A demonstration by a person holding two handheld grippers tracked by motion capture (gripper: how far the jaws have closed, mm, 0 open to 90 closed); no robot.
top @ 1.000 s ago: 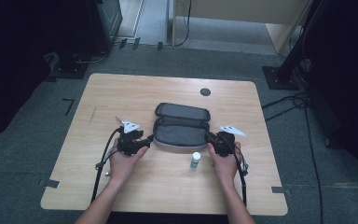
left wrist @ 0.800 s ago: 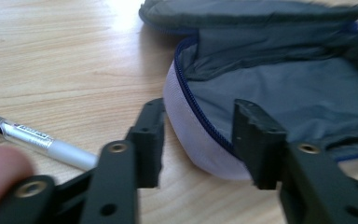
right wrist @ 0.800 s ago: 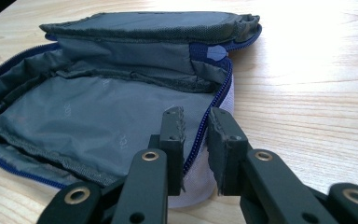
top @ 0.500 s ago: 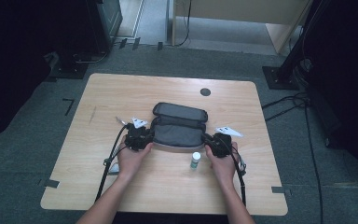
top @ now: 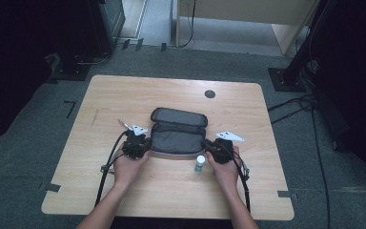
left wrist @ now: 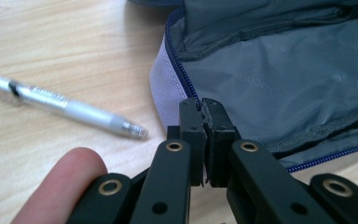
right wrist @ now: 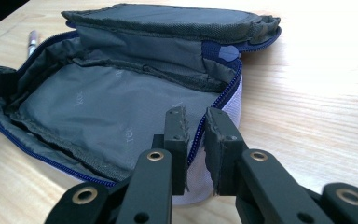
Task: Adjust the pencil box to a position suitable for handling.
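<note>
Open grey pouch [top: 177,134] lies mid-frame in the high view. Left gripper [left wrist: 204,109] has just closed, jaws clamped on the pouch's left rim; right gripper [right wrist: 196,122] pinches the right rim. Keep both grips firm, pull evenly outward so the mouth stays wide; avoid the pen [left wrist: 60,102] and small bottle [top: 199,163].

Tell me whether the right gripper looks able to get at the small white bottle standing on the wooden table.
Probably yes: the small white bottle stands just beside the right gripper, with bare wooden table between them. But its jaws are shut on the edge of the open grey zip pouch, so it must let go first.
</note>
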